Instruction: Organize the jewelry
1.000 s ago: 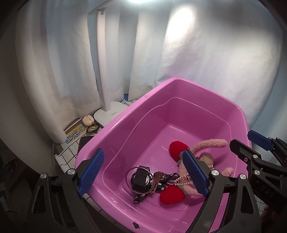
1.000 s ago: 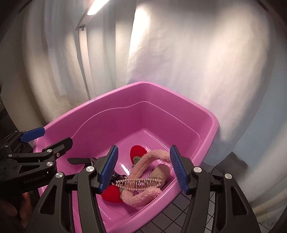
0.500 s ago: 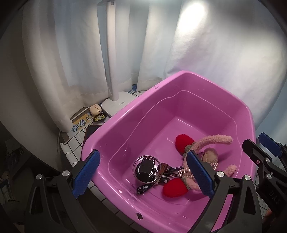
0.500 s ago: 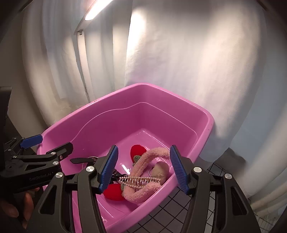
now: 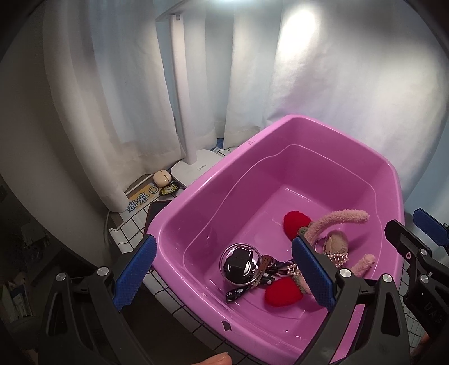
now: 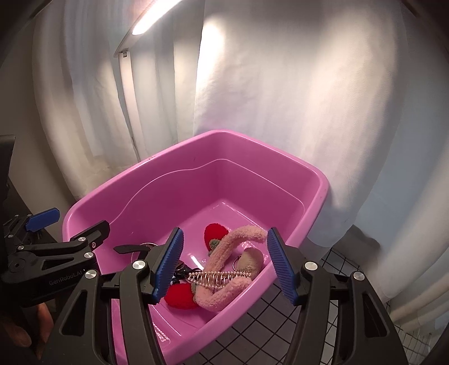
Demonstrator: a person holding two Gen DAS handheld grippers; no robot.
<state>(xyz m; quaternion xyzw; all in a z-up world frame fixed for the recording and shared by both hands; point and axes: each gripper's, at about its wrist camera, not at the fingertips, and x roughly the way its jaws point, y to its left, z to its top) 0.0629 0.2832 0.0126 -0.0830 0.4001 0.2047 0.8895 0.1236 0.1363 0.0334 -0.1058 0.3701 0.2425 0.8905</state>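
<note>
Since a second ago the left gripper (image 5: 224, 269) has drawn back from the pink plastic tub (image 5: 331, 132), so more of the tub and the white lamp base (image 5: 196, 168) beside it now shows; its jaws stand wide apart with nothing between them, one blue pad outside the tub's near wall and the other over its floor. Jewelry lies heaped at the near end of the tub's floor — a clear round case with a black block inside (image 5: 240, 262), a bunch of keys on a black strap (image 5: 252, 280), a pearl-studded hair claw (image 6: 219, 278), a fuzzy pink headband (image 6: 224, 269) with two red plush balls (image 6: 215, 233), and a small beige plush charm (image 6: 252, 259). Over that heap hangs the right gripper (image 6: 224, 264), jaws partly open and empty, the headband and hair claw seen between its blue pads but below them, untouched. A white curtain (image 6: 280, 112) hangs behind the tub, and a lit lamp bar (image 6: 151, 16) glows above. Underneath, the tabletop (image 6: 275, 317) wears a black-and-white grid cover.
</note>
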